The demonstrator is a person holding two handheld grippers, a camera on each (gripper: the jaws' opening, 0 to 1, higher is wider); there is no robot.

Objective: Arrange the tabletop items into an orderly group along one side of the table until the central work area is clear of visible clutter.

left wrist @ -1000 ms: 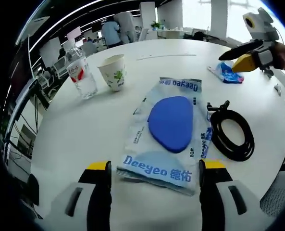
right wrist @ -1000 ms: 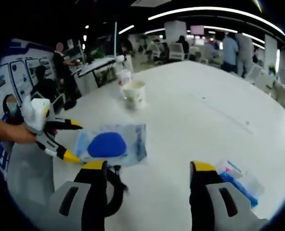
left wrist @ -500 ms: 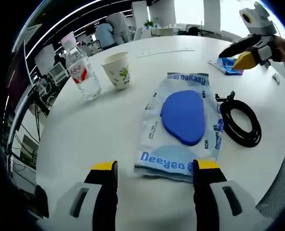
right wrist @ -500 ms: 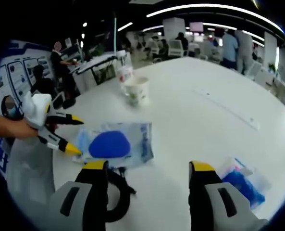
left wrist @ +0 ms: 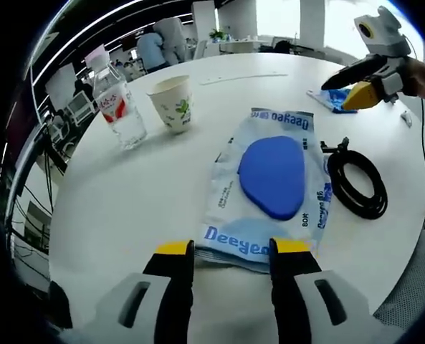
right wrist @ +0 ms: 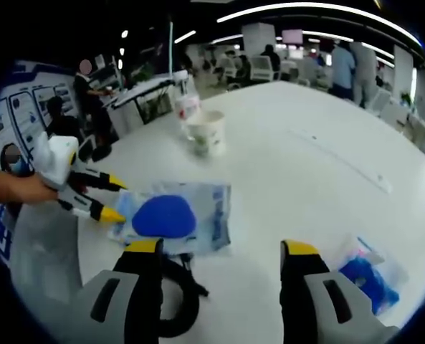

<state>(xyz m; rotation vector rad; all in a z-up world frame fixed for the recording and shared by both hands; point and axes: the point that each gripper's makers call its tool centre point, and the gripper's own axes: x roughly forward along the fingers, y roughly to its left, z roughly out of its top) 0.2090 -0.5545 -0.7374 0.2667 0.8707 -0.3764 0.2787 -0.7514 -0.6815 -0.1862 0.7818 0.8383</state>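
Note:
A pale blue Deeyeo wipes pack [left wrist: 273,179] with a dark blue oval lid lies flat on the round white table [left wrist: 126,208]. My left gripper [left wrist: 232,249] is open, its yellow-tipped jaws partly narrowed on either side of the pack's near edge. In the right gripper view this pack [right wrist: 173,218] lies left of centre, with the left gripper [right wrist: 119,202] at its left edge. My right gripper [right wrist: 221,249] is open above bare table, with a small blue packet [right wrist: 366,276] just right of it. The left gripper view has the right gripper [left wrist: 334,95] over that packet [left wrist: 328,101] at the far right.
A coiled black cable [left wrist: 355,183] lies right of the pack, also seen as a cable [right wrist: 176,301] low in the right gripper view. A water bottle [left wrist: 119,107] and a paper cup [left wrist: 170,104] stand together at the far left. People and desks fill the office behind.
My left gripper's jaws have narrowed and come up to the pack's near edge, which now lies between their tips. The right gripper has stayed open and hardly moved.

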